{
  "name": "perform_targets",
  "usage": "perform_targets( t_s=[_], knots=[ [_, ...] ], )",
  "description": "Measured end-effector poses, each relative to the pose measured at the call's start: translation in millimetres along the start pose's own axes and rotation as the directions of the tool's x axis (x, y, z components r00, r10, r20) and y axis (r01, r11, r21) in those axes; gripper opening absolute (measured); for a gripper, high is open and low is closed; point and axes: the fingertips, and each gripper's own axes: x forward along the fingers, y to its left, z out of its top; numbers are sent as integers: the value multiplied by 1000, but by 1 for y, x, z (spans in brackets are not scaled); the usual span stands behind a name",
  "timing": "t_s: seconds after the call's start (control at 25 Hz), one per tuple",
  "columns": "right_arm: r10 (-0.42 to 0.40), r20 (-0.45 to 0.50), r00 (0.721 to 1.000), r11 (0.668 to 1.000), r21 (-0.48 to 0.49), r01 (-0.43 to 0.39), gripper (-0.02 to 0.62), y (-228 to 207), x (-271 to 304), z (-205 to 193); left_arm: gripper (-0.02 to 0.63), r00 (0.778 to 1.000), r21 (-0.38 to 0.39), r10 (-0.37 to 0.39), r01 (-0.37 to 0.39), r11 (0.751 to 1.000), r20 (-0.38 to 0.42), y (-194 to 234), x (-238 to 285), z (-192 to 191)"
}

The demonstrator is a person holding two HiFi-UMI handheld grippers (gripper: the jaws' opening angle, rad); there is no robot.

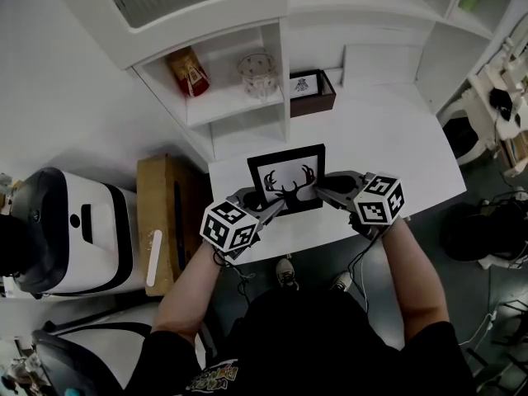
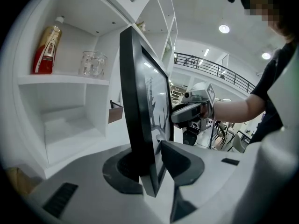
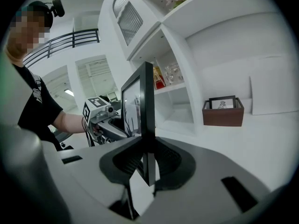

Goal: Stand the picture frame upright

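The black picture frame [image 1: 287, 176] with a dark antler print is held between both grippers, near the front edge of the white table [image 1: 371, 139]. My left gripper [image 1: 274, 209] is shut on its lower left edge, and my right gripper [image 1: 320, 190] is shut on its lower right edge. In the left gripper view the picture frame [image 2: 140, 101] stands on edge between the pads of the left gripper [image 2: 149, 167], with the right gripper [image 2: 189, 112] beyond it. In the right gripper view the picture frame [image 3: 140, 111] rises upright from the right gripper [image 3: 149, 164], and the left gripper [image 3: 105, 122] shows behind it.
A brown box [image 1: 312, 91] with a small picture stands at the back of the table. White shelves on the left hold a red bottle [image 1: 189, 71] and a glass jar [image 1: 258, 74]. A wooden cabinet [image 1: 169, 213] and a white machine [image 1: 74, 229] stand left of the table.
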Motion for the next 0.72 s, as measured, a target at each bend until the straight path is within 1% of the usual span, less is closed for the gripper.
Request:
perform_targets(
  t_s=[0.32, 0.56, 0.72],
  knots=[
    [-43, -29, 999, 999, -9, 43, 71, -6, 21, -1, 121, 1000, 35, 11, -10, 999, -12, 21, -2, -7],
    [-113, -45, 993, 993, -31, 111, 71, -15, 35, -2, 121, 999, 74, 45, -45, 996, -6, 38, 0, -11],
    [-139, -65, 988, 990, -41, 137, 72, -21, 42, -5, 121, 998, 66, 60, -59, 996, -7, 45, 3, -15]
  ],
)
